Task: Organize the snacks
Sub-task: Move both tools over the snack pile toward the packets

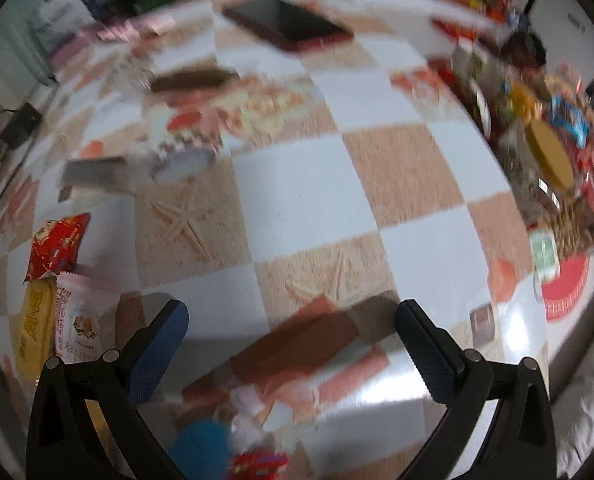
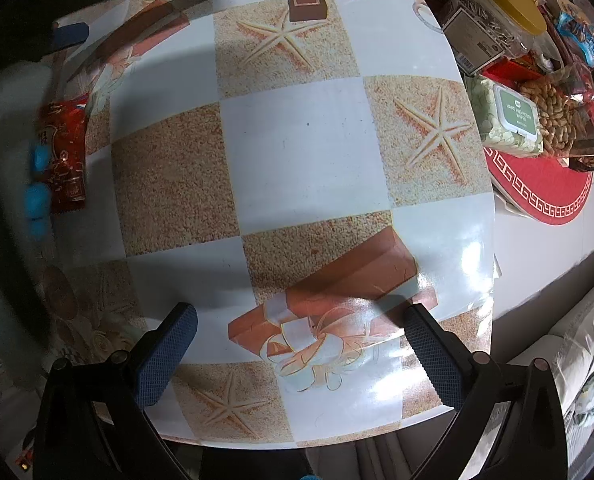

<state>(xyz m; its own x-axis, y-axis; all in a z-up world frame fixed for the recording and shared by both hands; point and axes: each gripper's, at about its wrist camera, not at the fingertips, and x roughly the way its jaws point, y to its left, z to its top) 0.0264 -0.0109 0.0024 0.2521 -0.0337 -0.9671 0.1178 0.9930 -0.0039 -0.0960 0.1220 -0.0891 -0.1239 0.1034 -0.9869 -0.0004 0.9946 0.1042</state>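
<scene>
Checkered oilcloth, sandy orange and white with starfish prints, covers the table [image 2: 309, 136] under both my claws. Off to my left I've got loose snacks: a red packet [image 1: 55, 246], a yellow packet [image 1: 35, 332] and a pink-and-white packet [image 1: 82, 322] lying together near the table edge. Another red snack packet [image 2: 66, 156] shows at the far left of my right camera, with something blue just beside it, too blurred to name. A dark phone [image 1: 287, 24] lies further up the table. On the right side things crowd in: a yellow-lidded jar [image 2: 497, 12], a green wipes pack [image 2: 511, 118], a clear bag of peanuts [image 2: 559, 116], all on a red mat [image 2: 545, 188]. My left claw [image 1: 291, 350] hangs wide open over the cloth, gripping nothing; that view is smeared. My right claw [image 2: 301, 354] is spread just as wide, empty, above the printed gift box near the table's front edge.
</scene>
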